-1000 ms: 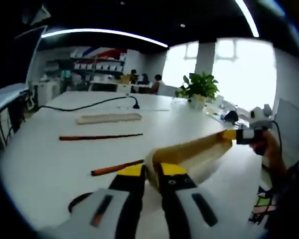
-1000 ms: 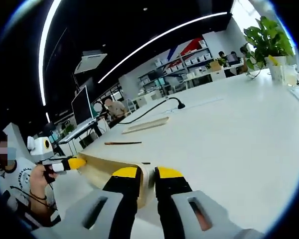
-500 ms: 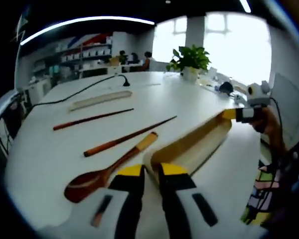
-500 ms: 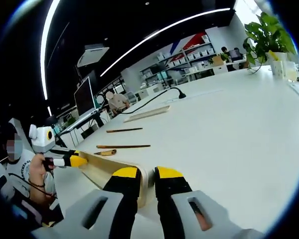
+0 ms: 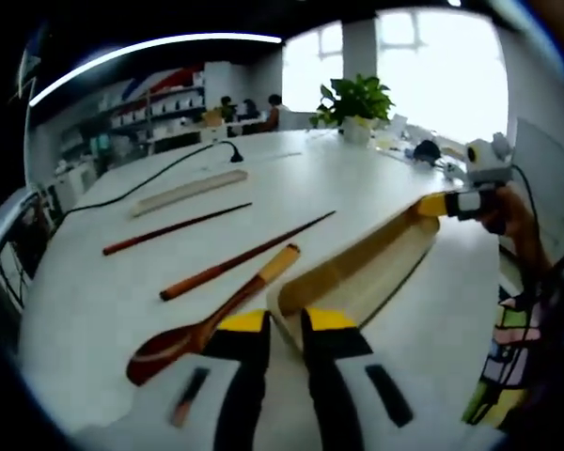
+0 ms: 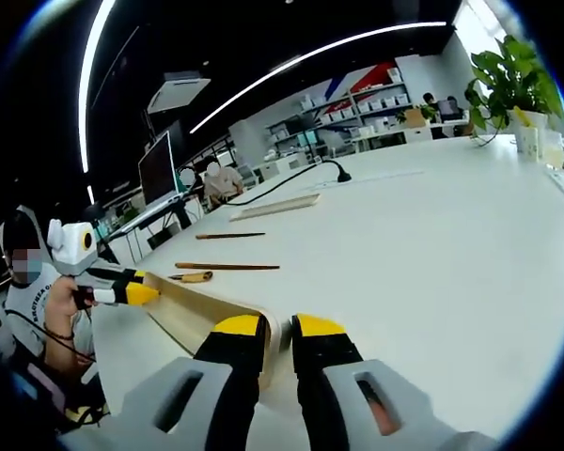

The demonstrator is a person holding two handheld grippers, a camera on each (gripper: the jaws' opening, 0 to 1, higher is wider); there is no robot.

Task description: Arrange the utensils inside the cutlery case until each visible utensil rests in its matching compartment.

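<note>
Two grippers pinch your pale wooden case (image 5: 357,272): left gripper (image 5: 284,324) clamps the near end, right gripper (image 5: 439,205) the far end at 2 o'clock. Its long trough lies open on the white table (image 5: 94,301). At 10 o'clock lie the spoon (image 5: 202,329) and two chopsticks (image 5: 240,261), farther apart than a second ago.

The cutlery case (image 5: 362,272) lies on the counter (image 5: 94,291) near its edge, one end between each gripper's jaws. Beside it lie a spoon (image 5: 202,324), then two chopsticks (image 5: 244,256) (image 5: 174,228), then the lid (image 5: 188,191) farther in. A potted plant (image 5: 357,99) stands at the far edge.
</note>
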